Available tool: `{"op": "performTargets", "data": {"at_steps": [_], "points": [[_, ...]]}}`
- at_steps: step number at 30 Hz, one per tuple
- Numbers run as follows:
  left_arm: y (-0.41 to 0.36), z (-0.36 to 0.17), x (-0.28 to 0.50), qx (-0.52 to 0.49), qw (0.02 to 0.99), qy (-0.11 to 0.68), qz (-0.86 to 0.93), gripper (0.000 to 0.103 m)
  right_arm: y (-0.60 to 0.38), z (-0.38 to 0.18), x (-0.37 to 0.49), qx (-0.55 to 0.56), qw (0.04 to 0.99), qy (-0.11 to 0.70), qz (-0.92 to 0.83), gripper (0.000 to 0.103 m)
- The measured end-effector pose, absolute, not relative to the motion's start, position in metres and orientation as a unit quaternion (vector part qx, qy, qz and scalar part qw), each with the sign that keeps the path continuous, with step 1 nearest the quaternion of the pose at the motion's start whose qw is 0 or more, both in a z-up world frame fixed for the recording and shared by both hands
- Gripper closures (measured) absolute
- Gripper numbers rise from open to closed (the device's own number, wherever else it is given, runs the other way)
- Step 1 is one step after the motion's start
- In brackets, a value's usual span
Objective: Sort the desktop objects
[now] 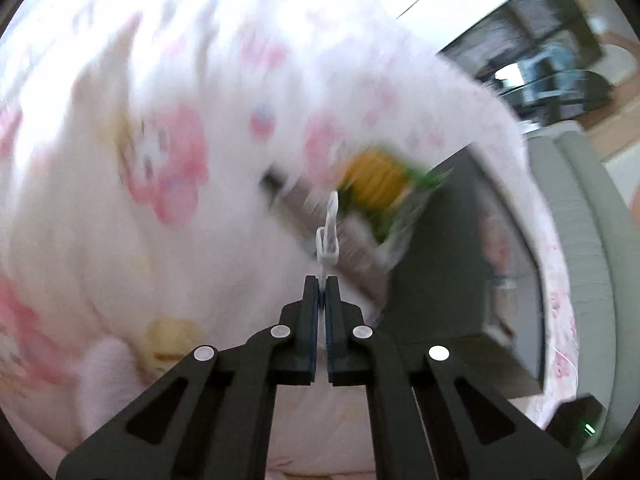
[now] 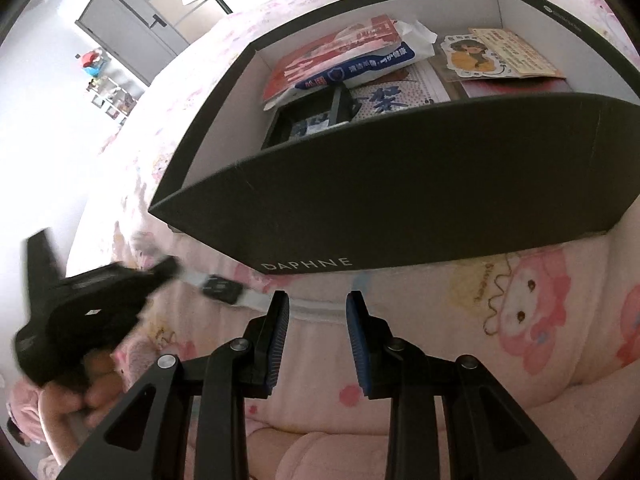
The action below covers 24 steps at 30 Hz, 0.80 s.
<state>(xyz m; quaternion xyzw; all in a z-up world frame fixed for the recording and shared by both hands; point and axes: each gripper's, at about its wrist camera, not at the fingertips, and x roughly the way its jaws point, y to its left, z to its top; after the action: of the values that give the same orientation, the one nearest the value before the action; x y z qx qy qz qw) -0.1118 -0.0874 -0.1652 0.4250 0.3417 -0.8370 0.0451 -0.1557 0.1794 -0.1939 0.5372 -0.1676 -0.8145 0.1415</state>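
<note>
My left gripper (image 1: 321, 280) is shut on a small clear plastic clip-like piece (image 1: 329, 236) that sticks up from between its fingertips. Beyond it, blurred by motion, lies a yellow and green packet (image 1: 378, 184) near the dark box's corner (image 1: 440, 240). My right gripper (image 2: 317, 300) is open and empty, just in front of the black DAPHNE box (image 2: 400, 184). The box holds a red and white packet (image 2: 340, 56), a blue and white tissue pack (image 2: 372, 64), cards (image 2: 504, 56) and a small dark tray (image 2: 308, 116). The left gripper (image 2: 80, 312) shows blurred at the lower left of the right wrist view.
Everything sits on a pink cartoon-print blanket (image 2: 520, 312). A small black object on a white strip (image 2: 222, 288) lies in front of the box's left corner. Grey cabinets (image 2: 128, 20) stand far behind. A grey sofa edge (image 1: 580, 220) and a black device (image 1: 576, 420) are at the right.
</note>
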Motion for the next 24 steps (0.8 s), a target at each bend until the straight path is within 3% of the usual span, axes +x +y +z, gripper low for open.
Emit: {"op": "performTargets", "data": {"at_steps": [5, 12, 16, 19, 24], "points": [[-0.07, -0.096, -0.085, 0.35, 0.013, 0.258, -0.901, 0.102, 0.178, -0.192, -0.154, 0.538, 0.163, -0.176, -0.808, 0.077], [-0.029, -0.052, -0.097, 0.304, -0.029, 0.162, -0.938, 0.102, 0.175, -0.182, -0.148, 0.529, 0.19, -0.187, -0.806, 0.077], [-0.01, -0.073, -0.112, 0.359, -0.07, 0.15, -0.918, 0.102, 0.172, -0.169, -0.145, 0.505, 0.214, -0.191, -0.814, 0.076], [-0.005, -0.103, -0.121, 0.398, -0.103, 0.204, -0.889, 0.102, 0.168, -0.157, -0.14, 0.484, 0.229, -0.176, -0.826, 0.063], [0.004, -0.121, -0.119, 0.422, -0.123, 0.221, -0.871, 0.102, 0.154, -0.152, -0.133, 0.469, 0.221, -0.115, -0.847, 0.062]]}}
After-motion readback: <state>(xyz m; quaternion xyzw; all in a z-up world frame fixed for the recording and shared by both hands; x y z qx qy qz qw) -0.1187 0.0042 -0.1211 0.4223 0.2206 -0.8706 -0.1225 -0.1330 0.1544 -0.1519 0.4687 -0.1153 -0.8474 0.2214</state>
